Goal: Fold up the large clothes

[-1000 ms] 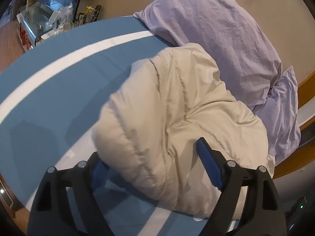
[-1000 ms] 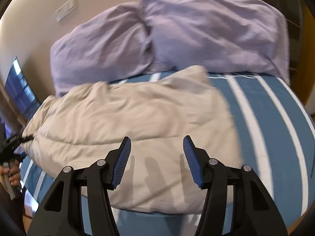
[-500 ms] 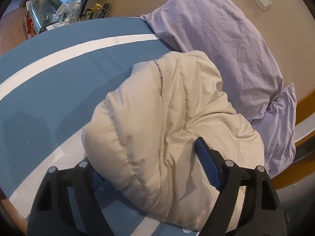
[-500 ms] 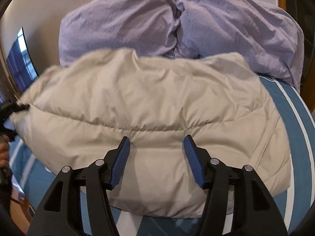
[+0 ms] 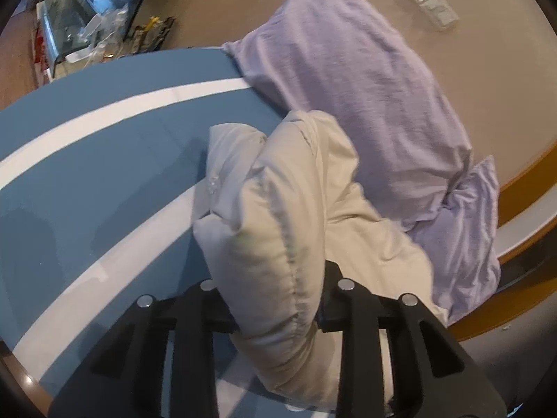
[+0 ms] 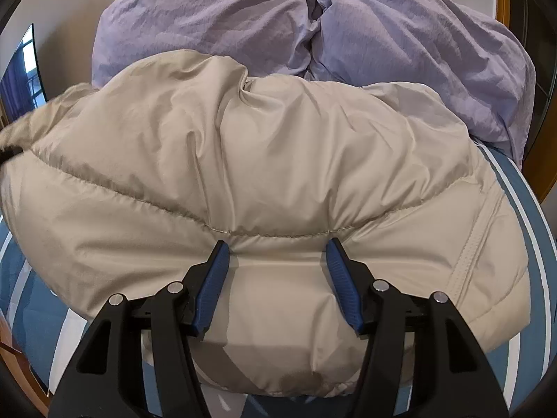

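Note:
A beige puffer jacket (image 6: 264, 160) lies bunched on a blue bed with white stripes. My left gripper (image 5: 275, 299) is shut on a thick fold of the jacket (image 5: 278, 244); its pads are buried in the fabric. The fold stands up from the bed. My right gripper (image 6: 278, 268) is open, its blue fingertips (image 6: 217, 264) pressed against the jacket's near edge just below a quilted seam. The jacket fills most of the right wrist view.
Two lilac pillows (image 6: 313, 28) lean against the wall behind the jacket, also in the left wrist view (image 5: 365, 87). The striped blue bedspread (image 5: 104, 139) stretches to the left. A wooden bed frame (image 5: 515, 188) runs at the right. A cluttered stand (image 5: 80, 35) sits beyond the bed.
My left gripper has closed on the jacket's fold, bunching it up. My right gripper has moved in to the jacket's near edge and stayed open.

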`<state>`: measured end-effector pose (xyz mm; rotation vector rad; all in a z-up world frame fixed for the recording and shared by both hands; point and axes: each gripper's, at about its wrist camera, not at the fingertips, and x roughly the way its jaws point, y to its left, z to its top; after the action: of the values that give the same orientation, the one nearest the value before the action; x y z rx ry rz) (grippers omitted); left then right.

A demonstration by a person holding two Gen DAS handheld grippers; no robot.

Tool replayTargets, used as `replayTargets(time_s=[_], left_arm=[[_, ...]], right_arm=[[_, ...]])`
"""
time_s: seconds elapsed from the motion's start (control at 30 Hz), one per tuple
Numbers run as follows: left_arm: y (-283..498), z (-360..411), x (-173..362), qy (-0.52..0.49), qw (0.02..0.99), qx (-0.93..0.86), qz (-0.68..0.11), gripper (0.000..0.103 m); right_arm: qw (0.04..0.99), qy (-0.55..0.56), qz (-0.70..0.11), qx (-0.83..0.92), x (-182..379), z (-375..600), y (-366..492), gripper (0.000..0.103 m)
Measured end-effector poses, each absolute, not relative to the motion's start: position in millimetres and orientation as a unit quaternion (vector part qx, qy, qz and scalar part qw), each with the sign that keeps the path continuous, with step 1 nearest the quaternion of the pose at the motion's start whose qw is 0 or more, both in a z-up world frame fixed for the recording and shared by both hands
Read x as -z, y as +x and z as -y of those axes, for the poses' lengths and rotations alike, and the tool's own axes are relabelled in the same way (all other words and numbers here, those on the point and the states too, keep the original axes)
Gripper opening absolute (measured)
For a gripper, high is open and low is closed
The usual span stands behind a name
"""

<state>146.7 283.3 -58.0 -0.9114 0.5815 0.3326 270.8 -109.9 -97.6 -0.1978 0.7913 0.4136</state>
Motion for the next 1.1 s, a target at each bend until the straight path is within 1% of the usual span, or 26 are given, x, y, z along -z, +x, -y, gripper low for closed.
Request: replayTargets(time_s=[0.33,0.63,0.83,1.1], left_arm=[[154.8,-234.3,-15.8,-0.400,0.884,-0.075,-0.229,0.028],[175.4,-164.4,-61.8,-0.356,0.908,0.003,-0.222,0.028],[192.0,-114.8,-75.9,-0.319,0.918,0.038,-0.231,0.028],[216.3,-52.2,-70.2,-0.281,0.922,0.071,-0.258,0.029]], right_arm=[[0.896,-0.106,-0.383,-0.196,99.5,109.1,272.3,0.060],[0.896,-0.108,-0.384,-0.198,100.3,109.9,273.2,0.060],[0.894,-0.103,-0.384,-0.205,100.9,113.9,272.9,0.060],[0.889,-0.092,-0.376,-0.245,96.2,131.8,272.1,0.061]])
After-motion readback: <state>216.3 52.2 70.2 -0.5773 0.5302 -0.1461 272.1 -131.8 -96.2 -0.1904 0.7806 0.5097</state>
